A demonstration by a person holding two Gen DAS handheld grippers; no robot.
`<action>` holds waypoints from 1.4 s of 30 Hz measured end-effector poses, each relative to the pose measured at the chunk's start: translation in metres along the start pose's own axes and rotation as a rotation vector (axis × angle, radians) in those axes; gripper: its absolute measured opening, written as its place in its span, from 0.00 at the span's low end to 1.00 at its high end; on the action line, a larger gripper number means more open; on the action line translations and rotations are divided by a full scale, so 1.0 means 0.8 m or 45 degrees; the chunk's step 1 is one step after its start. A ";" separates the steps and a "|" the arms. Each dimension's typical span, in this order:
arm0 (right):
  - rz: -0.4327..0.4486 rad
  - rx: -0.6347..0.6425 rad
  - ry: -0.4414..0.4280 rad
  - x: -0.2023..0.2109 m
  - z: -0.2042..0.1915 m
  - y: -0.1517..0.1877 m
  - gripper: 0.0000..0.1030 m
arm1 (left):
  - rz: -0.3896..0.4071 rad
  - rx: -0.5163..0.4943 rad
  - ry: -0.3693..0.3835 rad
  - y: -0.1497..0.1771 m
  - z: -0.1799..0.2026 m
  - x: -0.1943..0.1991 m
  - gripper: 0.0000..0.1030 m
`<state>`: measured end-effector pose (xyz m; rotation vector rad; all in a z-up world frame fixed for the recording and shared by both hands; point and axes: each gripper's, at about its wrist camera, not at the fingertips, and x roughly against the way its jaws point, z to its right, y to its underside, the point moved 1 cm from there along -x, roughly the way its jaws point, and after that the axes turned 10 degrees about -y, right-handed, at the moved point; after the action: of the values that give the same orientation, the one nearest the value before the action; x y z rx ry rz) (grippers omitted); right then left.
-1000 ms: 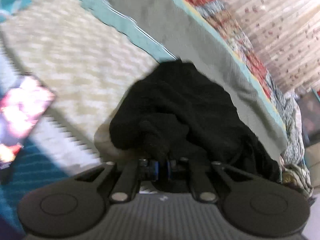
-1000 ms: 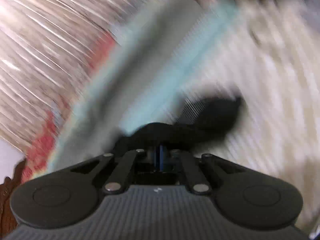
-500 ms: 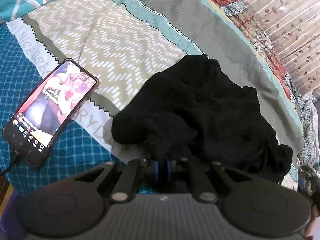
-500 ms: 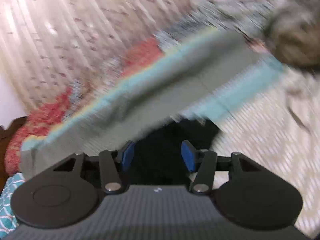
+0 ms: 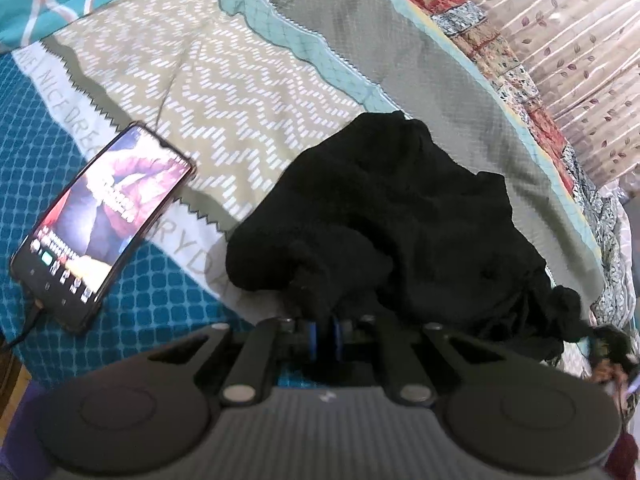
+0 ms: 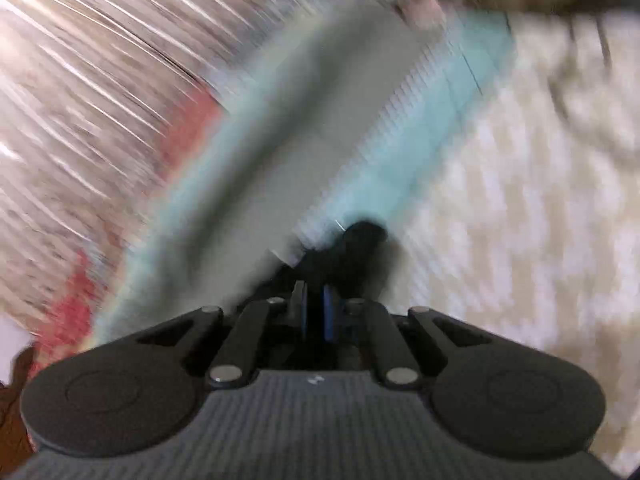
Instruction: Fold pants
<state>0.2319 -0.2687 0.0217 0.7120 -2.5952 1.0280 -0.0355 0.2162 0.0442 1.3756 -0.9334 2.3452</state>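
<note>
The black pants (image 5: 392, 224) lie bunched in a heap on the patterned bedsheet (image 5: 240, 92) in the left wrist view. My left gripper (image 5: 325, 334) is shut on a fold of the pants at the heap's near edge. In the right wrist view, which is blurred by motion, my right gripper (image 6: 316, 312) is shut on a dark bit of the pants (image 6: 356, 252) above the bedsheet (image 6: 500, 220). How much cloth hangs from it is hidden.
A lit phone (image 5: 100, 224) with a cable lies on the sheet to the left of the pants. A quilt (image 5: 516, 64) and curtains (image 5: 576, 40) run along the far side of the bed. More bedding is piled at the right (image 5: 612, 240).
The right gripper was open half a second ago and is now shut on black cloth, swinging fast. The left gripper stays shut on the pants and has drawn back slightly.
</note>
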 end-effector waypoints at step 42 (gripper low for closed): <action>0.060 0.434 0.095 0.013 -0.053 -0.108 0.10 | -0.014 -0.134 -0.068 0.089 0.024 -0.013 0.07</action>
<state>0.2715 -0.2973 0.1050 0.6733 -2.4088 1.5037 -0.0547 0.1508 0.0139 1.4040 -1.0456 2.2276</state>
